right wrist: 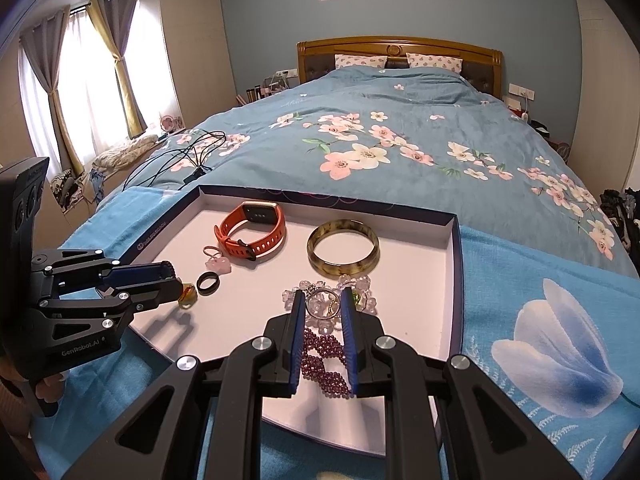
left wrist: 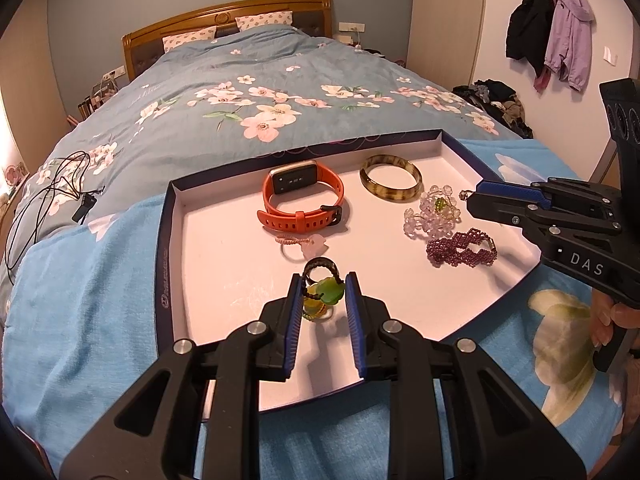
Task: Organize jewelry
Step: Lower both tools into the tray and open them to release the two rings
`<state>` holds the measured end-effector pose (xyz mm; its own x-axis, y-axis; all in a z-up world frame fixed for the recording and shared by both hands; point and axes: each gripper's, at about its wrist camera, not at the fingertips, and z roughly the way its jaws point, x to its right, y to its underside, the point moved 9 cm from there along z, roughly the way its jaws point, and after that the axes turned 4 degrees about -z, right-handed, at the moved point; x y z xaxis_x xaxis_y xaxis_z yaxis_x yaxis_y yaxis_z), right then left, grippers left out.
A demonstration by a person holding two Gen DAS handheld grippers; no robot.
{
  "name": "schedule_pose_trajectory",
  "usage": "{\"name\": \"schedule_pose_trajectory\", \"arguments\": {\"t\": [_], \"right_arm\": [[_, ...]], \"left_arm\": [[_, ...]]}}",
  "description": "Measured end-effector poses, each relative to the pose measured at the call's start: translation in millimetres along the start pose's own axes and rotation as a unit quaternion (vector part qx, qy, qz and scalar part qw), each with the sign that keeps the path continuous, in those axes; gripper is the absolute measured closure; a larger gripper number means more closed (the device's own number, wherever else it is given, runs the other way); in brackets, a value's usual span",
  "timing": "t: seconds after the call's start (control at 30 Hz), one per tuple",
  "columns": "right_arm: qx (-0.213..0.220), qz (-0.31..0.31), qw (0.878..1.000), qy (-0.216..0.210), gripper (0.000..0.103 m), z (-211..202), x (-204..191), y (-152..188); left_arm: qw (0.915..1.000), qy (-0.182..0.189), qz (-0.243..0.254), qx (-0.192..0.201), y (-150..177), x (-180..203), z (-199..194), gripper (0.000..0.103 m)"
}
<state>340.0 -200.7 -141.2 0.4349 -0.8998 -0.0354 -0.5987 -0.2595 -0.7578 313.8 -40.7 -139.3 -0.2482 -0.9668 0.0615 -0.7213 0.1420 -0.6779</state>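
A shallow white box lid point(left wrist: 208, 248) lies on the bed and holds the jewelry. My left gripper point(left wrist: 320, 284) is shut on a green pendant on a dark cord point(left wrist: 329, 292), just above a yellow piece point(left wrist: 314, 307) and a black ring point(right wrist: 208, 282). My right gripper point(right wrist: 323, 294) is shut on a thin silver ring point(right wrist: 320, 300), above a clear bead bracelet point(right wrist: 360, 282) and a purple bead bracelet point(right wrist: 324, 354). An orange watch point(left wrist: 304, 196), a horn-coloured bangle point(left wrist: 391, 183) and a pink charm point(left wrist: 312, 245) lie further back.
The lid point(right wrist: 452, 280) rests on a light blue flowered blanket point(right wrist: 540, 320) over a blue floral duvet point(right wrist: 400, 128). Black cables point(left wrist: 52, 192) lie on the duvet to the left. The headboard point(right wrist: 400, 50) and coats on a wall hook point(left wrist: 548, 32) stand beyond.
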Motion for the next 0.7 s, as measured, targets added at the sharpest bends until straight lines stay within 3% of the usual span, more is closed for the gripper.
{"name": "schedule_pose_trajectory", "arguments": {"t": [0.7], "right_arm": [[-0.022,-0.007,1.0,0.004,0.087,14.3,-1.2,1.9]], "left_arm": [[0.9999,-0.005,-0.004,-0.011,3.8,1.0,10.6,0.081]]}}
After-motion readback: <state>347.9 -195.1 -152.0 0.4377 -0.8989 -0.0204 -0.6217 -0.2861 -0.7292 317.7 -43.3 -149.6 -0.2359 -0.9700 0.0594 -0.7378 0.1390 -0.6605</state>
